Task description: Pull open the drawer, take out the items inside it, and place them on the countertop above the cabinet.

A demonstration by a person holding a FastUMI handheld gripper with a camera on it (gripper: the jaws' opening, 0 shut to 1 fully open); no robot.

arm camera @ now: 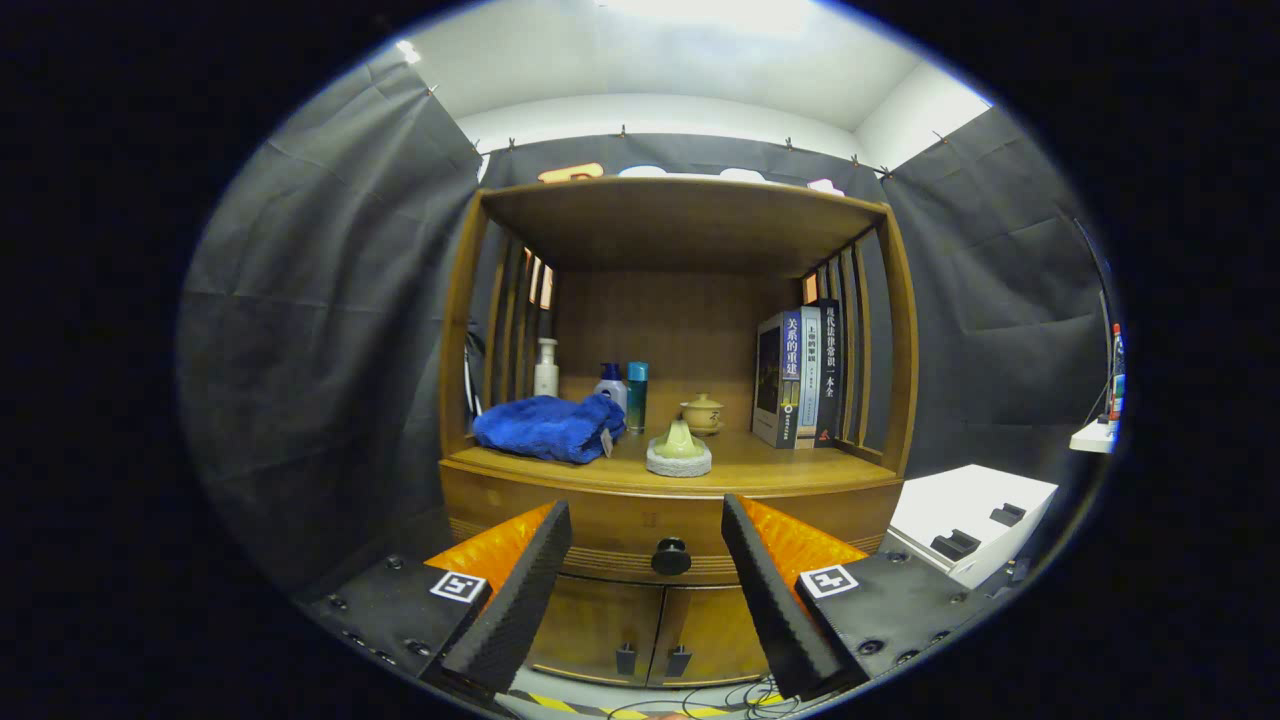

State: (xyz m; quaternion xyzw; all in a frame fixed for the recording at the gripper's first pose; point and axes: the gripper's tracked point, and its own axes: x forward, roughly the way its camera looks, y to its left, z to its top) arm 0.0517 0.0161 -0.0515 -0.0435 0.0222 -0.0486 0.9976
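Gripper view: drawer (640, 530) closed, knob (671, 556) beyond spread, empty fingers (560, 560); towel (548, 428), bottles (625, 392) on desk (780, 468); stage undeterminable.

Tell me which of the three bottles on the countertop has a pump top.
The white bottle, standing apart in the back corner behind the blue towel; the other two stand together and are capped. The gripper is open, short of the drawer knob.

Three bottles (546, 367), three books (798, 377)

Lit brightly from a ceiling panel (715, 12) overhead, dim inside the cabinet (675, 340), sharp centrally, with strong fisheye bending toward edges.
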